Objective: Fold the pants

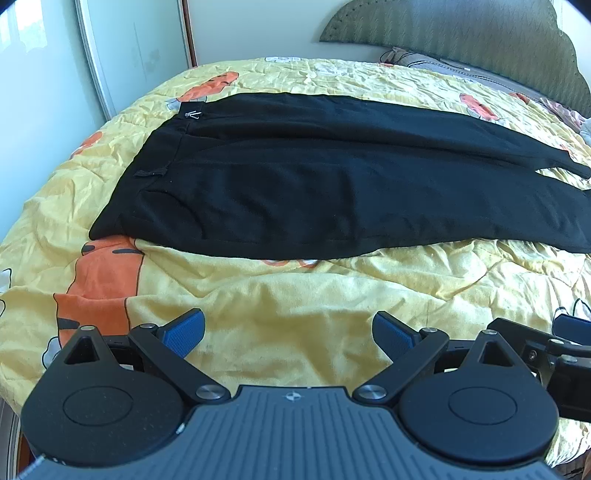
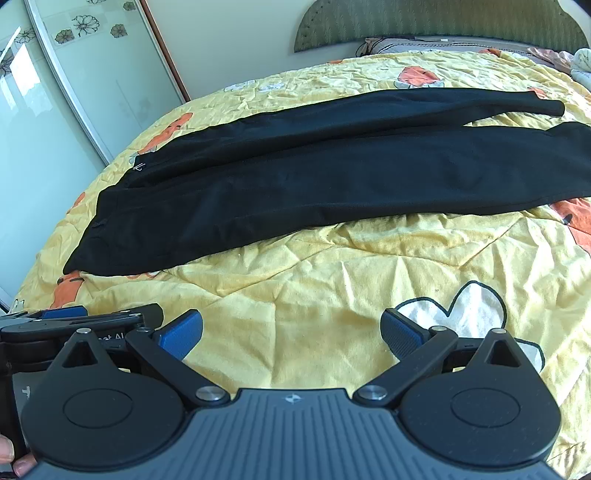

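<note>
Black pants [image 1: 332,184] lie flat across the yellow bedspread, waistband to the left and both legs running right; the right wrist view shows the same pants [image 2: 332,177] with the leg ends at the right. My left gripper [image 1: 288,332] hovers over bare bedspread short of the pants' near edge, blue pads wide apart, nothing between them. My right gripper [image 2: 291,332] is likewise open and empty, close beside the left one. Each gripper shows at the edge of the other's view.
The yellow bedspread [image 1: 295,288] with orange and white cartoon prints is wrinkled. A green headboard [image 1: 461,33] and pillows stand at the far side. A mirrored sliding wardrobe door [image 2: 92,74] runs along the left of the bed.
</note>
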The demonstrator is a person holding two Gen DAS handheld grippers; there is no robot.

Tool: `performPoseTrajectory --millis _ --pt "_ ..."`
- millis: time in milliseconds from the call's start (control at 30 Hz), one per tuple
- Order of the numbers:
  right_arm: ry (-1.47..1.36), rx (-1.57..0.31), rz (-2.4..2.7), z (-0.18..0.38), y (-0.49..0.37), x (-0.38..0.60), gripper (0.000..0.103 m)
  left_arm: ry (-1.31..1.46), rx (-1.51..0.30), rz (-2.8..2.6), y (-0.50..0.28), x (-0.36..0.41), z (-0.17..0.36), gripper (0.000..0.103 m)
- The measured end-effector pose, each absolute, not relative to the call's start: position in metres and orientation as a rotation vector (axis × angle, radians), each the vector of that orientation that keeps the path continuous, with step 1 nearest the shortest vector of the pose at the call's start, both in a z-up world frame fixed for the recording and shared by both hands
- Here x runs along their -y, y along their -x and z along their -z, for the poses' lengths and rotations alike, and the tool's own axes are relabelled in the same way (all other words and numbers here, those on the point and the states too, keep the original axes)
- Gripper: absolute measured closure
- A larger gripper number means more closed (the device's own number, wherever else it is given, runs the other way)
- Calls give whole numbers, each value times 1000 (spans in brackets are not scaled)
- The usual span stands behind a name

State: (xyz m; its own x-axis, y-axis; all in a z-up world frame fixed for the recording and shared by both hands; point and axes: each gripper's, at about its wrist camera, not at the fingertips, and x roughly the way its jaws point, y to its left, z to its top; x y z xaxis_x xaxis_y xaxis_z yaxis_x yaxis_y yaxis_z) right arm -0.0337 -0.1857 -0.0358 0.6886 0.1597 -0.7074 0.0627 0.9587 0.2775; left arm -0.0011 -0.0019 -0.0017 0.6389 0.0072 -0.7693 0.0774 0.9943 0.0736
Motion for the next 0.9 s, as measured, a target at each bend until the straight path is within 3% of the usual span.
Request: performPoseTrajectory --millis 900 --pt "-298 -816 -74 39 32 186 0 -82 -911 49 -2 1 10 4"
